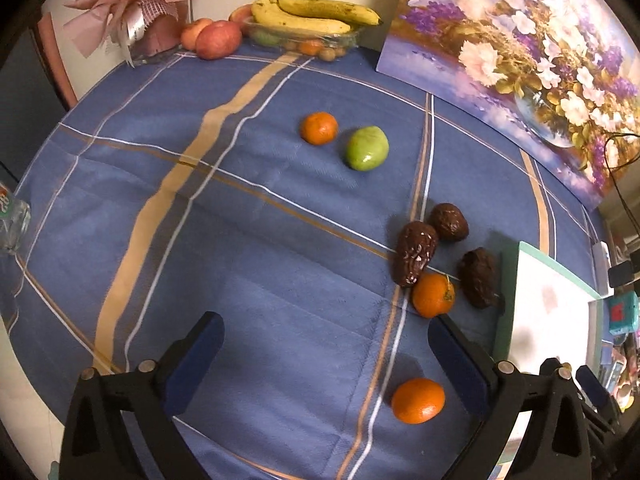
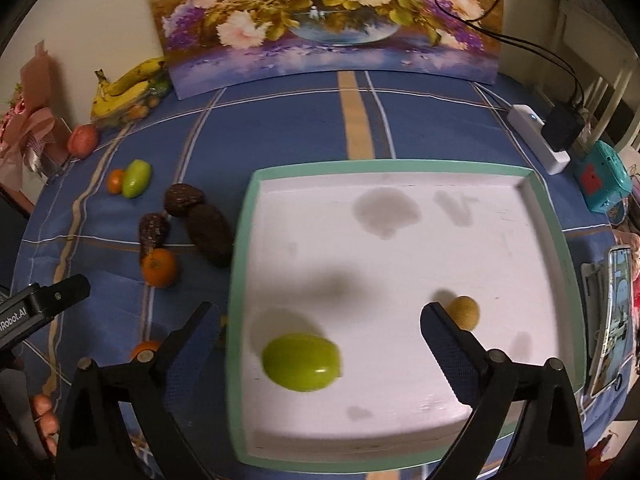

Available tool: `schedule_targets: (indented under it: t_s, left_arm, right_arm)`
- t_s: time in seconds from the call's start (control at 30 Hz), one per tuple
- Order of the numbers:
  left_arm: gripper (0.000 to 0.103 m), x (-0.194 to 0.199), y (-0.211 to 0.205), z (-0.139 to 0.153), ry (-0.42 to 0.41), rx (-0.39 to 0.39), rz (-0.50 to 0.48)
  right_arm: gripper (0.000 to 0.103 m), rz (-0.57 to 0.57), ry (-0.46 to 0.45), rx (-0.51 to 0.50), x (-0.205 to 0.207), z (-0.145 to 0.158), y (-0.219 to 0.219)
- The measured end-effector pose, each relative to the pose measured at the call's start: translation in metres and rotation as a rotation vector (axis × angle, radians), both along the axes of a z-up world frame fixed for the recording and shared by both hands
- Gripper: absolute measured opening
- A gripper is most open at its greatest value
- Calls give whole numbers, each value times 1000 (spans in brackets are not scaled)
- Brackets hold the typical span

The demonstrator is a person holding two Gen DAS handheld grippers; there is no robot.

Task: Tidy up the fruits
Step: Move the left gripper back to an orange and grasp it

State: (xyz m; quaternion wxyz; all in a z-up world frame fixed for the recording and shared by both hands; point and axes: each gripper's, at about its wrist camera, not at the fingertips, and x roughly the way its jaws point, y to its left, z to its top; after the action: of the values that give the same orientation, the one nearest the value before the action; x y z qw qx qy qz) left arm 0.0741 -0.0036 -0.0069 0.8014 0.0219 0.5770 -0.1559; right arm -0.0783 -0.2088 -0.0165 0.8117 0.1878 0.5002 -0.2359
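Tray (image 2: 240, 240) whole only in the right wrist view; in the left wrist view cut off at the right edge, just a mint rim and a strip of white floor. Near orange (image 2: 145, 347) mostly hidden behind the left finger of the right claw (image 2: 320, 316), only a sliver of peel showing. Small tan fruit (image 2: 464, 312) partly covered by that claw's other finger; kind hard to tell. Glass jar (image 1: 14, 220) sliced by the left edge of the picture, label unreadable. Left claw (image 1: 326, 344) seen from the right wrist only as a black tip at the left border, with a person's fingertips (image 2: 44, 420) below it.

Both claws spread wide and gripping nothing: the right one above the tray, the left one above the blue checked cloth (image 1: 240, 240) on the table.

Green fruit in the tray (image 2: 302, 361): glossy, oval, slightly smeared, lying on the white floor near the tray's front left corner, well apart from the small tan fruit. Grey stains on the floor further back.

On the cloth, left of the tray: three dark, wrinkled brown fruits (image 1: 414, 254) in a loose cluster, middle orange (image 1: 434, 295) touching one of them. Further back, far orange (image 1: 319, 128) just beside a second green fruit (image 1: 367, 148).

At the far edge: bananas (image 1: 316, 14) on a glass dish, two apples (image 1: 218, 38) beside it, a flower painting (image 1: 520, 60) leaning behind.
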Motion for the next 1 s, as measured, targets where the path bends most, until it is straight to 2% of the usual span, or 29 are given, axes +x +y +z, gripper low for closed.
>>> schedule_targets:
  t_s: [0.3, 0.47, 0.7, 0.8, 0.97, 1.0]
  left_arm:
    - [103, -2, -4, 0, -5, -34, -29]
    - [103, -7, -14, -12, 54, 1, -75]
    - [103, -20, -28, -31, 144, 4, -130]
    - [101, -28, -38, -36, 160, 17, -171]
    - [79, -40, -49, -41, 201, -1, -222]
    - [77, -43, -51, -42, 211, -3, -231]
  right_arm:
    - [100, 32, -34, -51, 6, 6, 14]
    - [100, 17, -28, -32, 5, 3, 9]
    - [100, 25, 17, 3, 4, -7, 7]
    - [100, 6, 21, 12, 1, -9, 3]
    - [100, -22, 28, 30, -4, -11, -3]
    - [100, -25, 28, 32, -5, -11, -4]
